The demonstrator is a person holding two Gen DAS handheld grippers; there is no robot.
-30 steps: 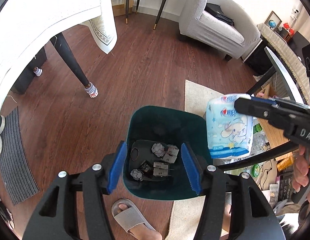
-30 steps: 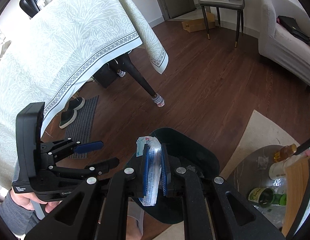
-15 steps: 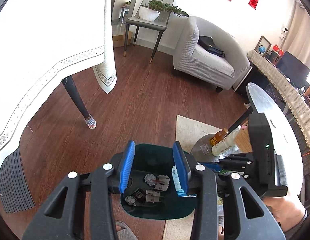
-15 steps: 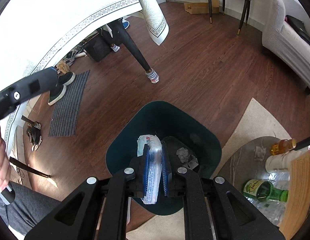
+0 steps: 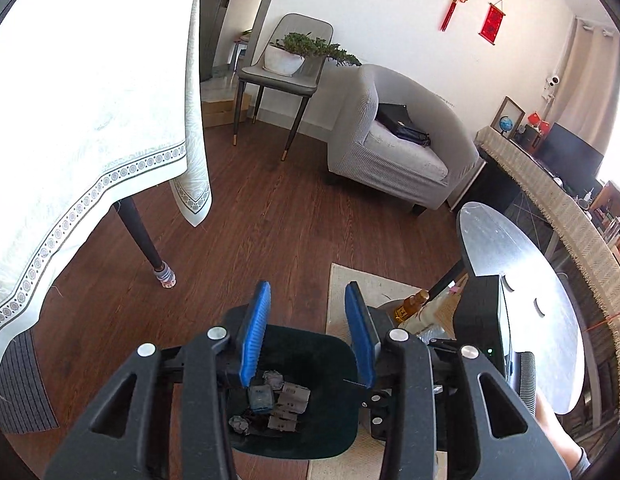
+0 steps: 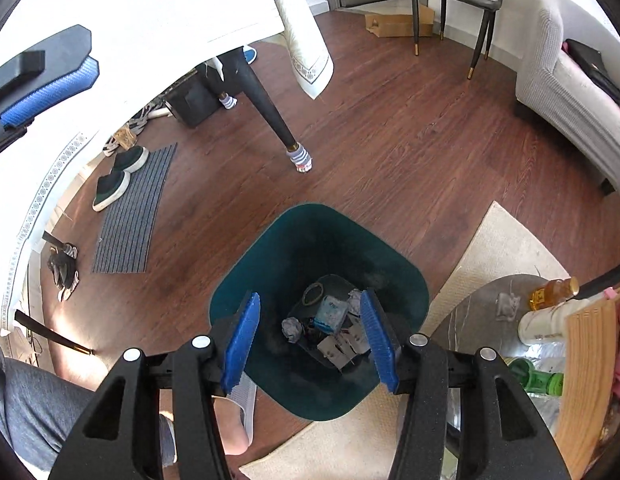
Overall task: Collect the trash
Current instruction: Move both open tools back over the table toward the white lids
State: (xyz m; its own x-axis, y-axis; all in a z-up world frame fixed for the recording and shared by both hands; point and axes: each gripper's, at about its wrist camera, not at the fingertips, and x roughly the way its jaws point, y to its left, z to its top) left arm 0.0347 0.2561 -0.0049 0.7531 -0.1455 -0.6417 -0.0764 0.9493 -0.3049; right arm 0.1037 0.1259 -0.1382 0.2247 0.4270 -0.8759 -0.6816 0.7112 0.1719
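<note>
A dark green trash bin point(image 6: 269, 248) stands on the wood floor, also in the left wrist view point(image 5: 330, 432). Inside lie a blue-and-white tissue pack point(image 6: 330, 312), crumpled paper point(image 6: 291, 328) and grey scraps point(image 5: 287, 400). My right gripper point(image 6: 310, 340) is open and empty right above the bin. My left gripper point(image 5: 305, 336) is open and empty, higher up over the bin's near side. One blue pad of the left gripper point(image 6: 49, 94) shows at the upper left of the right wrist view.
A low round side table point(image 6: 482, 320) with an amber bottle point(image 6: 554, 292), a white jar point(image 6: 546, 326) and a green bottle point(image 6: 538, 378) stands right of the bin on a beige rug point(image 6: 502, 240). A cloth-covered table point(image 5: 89, 120), its leg point(image 6: 265, 108), a grey armchair point(image 5: 394, 148), a doormat point(image 6: 133, 208) with shoes and my slippered foot point(image 6: 241, 404) surround it.
My right gripper opened and the tissue pack dropped into the bin. My left gripper rose and tilted up, showing more of the room.
</note>
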